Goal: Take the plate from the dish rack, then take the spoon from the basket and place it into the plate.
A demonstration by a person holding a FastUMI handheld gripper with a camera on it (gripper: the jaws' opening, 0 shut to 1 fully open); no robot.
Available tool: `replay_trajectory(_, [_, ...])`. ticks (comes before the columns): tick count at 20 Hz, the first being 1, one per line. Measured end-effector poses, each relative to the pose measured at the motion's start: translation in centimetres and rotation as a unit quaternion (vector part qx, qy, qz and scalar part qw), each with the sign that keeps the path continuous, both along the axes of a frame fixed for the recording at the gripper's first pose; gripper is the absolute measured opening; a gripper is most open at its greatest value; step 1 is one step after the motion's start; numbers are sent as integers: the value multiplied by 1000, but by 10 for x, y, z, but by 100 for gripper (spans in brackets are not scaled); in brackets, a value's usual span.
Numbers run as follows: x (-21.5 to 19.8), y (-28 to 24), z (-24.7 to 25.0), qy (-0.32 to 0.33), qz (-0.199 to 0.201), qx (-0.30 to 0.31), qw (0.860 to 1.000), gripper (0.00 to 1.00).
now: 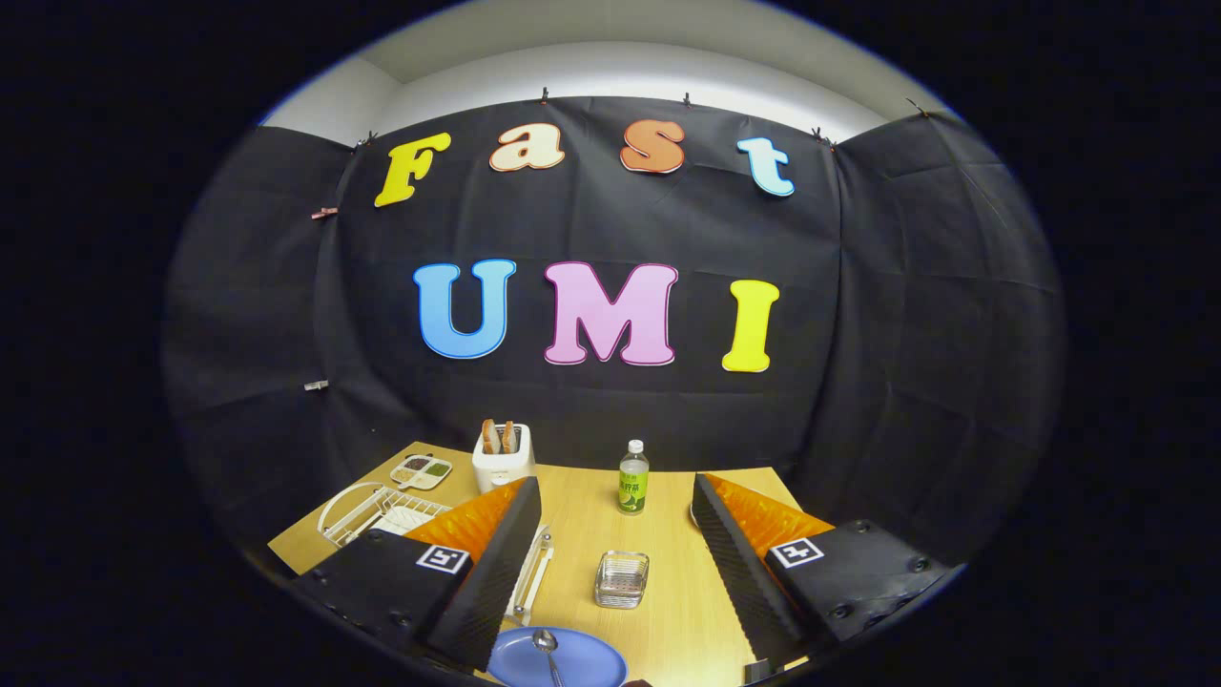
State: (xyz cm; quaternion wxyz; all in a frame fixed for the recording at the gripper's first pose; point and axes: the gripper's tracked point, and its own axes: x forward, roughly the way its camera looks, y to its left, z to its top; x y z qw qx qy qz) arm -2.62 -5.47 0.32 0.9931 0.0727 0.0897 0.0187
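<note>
Gripper view: gripper (615, 534) wide open, nothing betw. fingers, held above table (668, 611). Plate (558, 660) flat on table, near, betw. fingers' bases; spoon (548, 651) lying in it. Basket (622, 579) just beyond plate, betw. fingers. Bottle (632, 477) farther back. Rack (377, 510) far left, behind left finger. Toaster (504, 456) w/ toast at far edge.

The spoon (547, 645) was shiny metal, the plate (587, 658) smooth matt blue, the surface (668, 611) pale wood-grain.
</note>
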Motion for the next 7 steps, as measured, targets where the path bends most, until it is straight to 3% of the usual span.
replay_trajectory(7, [1, -4, -4, -3, -9, 6, 1000, 98])
